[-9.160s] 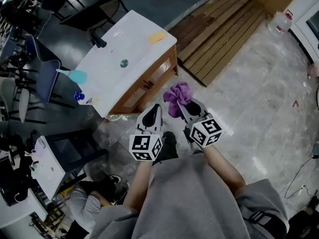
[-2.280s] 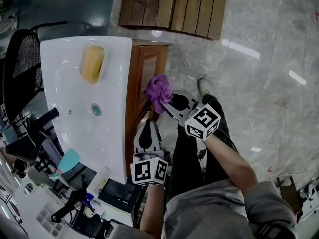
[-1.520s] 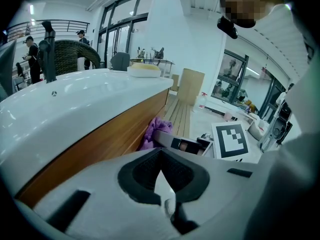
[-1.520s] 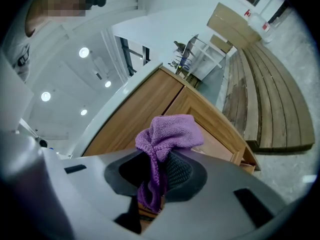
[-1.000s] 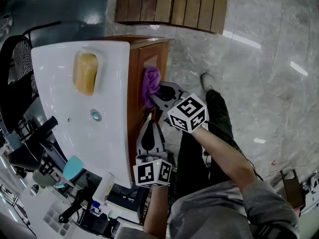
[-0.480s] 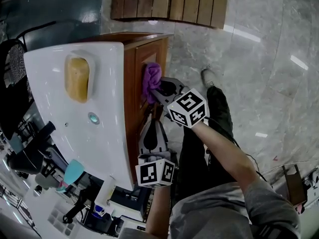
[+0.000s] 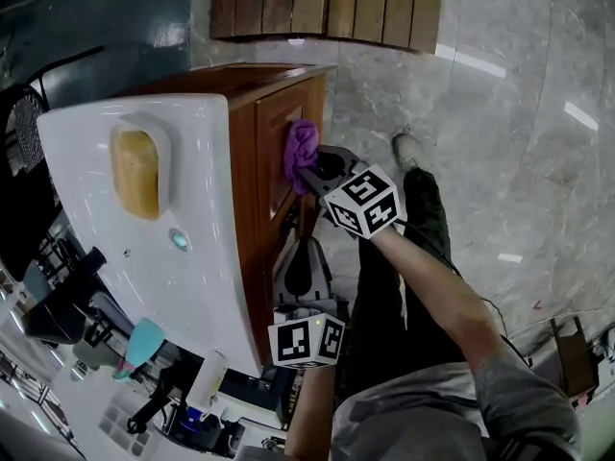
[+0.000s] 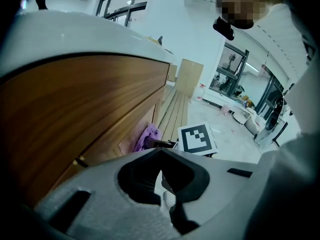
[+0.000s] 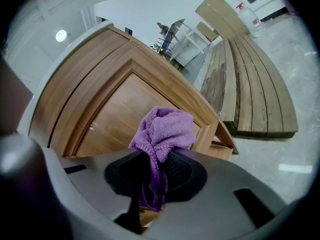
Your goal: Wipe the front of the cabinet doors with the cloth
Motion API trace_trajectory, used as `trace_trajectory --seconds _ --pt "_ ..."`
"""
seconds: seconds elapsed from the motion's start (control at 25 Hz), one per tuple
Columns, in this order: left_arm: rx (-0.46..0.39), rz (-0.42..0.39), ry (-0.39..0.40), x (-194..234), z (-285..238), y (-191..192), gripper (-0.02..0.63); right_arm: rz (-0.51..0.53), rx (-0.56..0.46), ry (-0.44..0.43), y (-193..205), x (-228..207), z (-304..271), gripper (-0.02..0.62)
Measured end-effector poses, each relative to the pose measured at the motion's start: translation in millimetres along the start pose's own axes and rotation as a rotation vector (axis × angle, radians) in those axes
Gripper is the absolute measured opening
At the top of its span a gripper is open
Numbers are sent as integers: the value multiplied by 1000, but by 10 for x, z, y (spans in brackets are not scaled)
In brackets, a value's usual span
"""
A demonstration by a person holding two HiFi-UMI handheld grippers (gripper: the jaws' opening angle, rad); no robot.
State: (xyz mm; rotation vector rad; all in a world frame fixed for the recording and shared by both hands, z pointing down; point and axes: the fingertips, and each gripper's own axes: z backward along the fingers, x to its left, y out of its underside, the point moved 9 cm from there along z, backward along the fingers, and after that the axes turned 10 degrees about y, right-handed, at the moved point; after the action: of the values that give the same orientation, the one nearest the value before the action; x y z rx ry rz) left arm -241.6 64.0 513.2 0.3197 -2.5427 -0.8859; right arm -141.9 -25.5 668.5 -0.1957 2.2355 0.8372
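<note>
Marble floor (image 7: 500, 113) behind; purple microfibre cloth (image 9: 162, 129) is clamped in right claw (image 9: 152, 174) at brown wooden cabinet door (image 9: 112, 121); left claw (image 8: 162, 176) closed, empty. Even, overlapping strokes are advised.

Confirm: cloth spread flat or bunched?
Bunched. The purple cloth sits wadded in the right gripper, a tail hanging between its jaws.

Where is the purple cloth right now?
In the head view the purple cloth sits upper centre, clamped in the right claw against the wooden cabinet door.
</note>
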Motion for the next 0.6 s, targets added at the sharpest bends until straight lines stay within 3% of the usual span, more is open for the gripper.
trace_trajectory --seconds 0.6 --pt "20 -11 -16 123 -224 108 8 -3 58 61 247 -318 -245 78"
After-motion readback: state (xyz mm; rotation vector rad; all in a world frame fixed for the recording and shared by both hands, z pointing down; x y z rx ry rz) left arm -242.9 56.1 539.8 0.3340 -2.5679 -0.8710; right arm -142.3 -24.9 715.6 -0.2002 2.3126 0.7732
